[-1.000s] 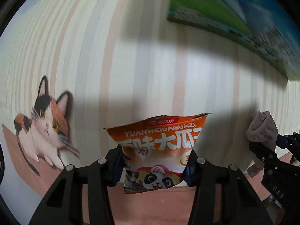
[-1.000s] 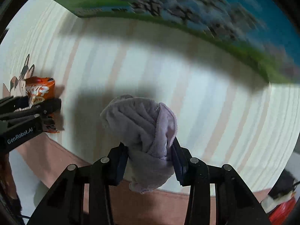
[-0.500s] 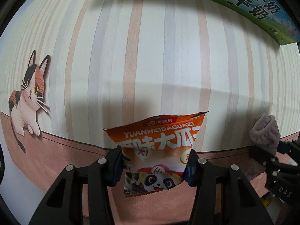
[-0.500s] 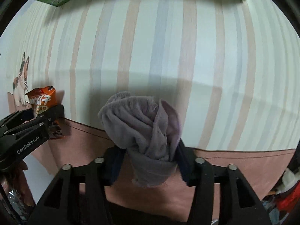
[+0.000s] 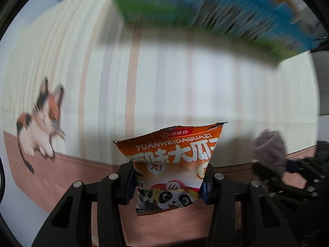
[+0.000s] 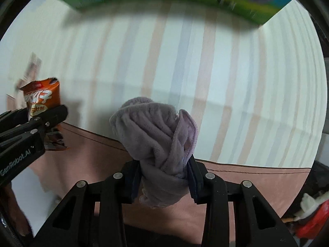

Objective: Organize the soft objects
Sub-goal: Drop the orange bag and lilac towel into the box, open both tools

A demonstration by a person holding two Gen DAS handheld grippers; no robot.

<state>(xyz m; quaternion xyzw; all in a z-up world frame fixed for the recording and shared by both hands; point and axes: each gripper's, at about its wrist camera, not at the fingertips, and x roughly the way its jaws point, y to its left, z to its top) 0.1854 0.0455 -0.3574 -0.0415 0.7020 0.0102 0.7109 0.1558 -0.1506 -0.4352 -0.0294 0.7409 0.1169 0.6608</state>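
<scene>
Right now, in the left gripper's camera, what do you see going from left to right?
Cat picture → orange snack bag pinched in the left gripper → purple towel held by the right gripper.

Orange snack packet [image 5: 172,160], panda print; mauve towel [image 6: 158,135]; pastel-striped cloth [image 6: 216,78].

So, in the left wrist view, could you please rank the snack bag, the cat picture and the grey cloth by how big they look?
1. Snack bag, largest, though it is nearest the camera, clamped in the left gripper.
2. Cat picture, blurred.
3. Grey cloth, smallest; partly hidden behind the right gripper, so its true size is unsure.
</scene>
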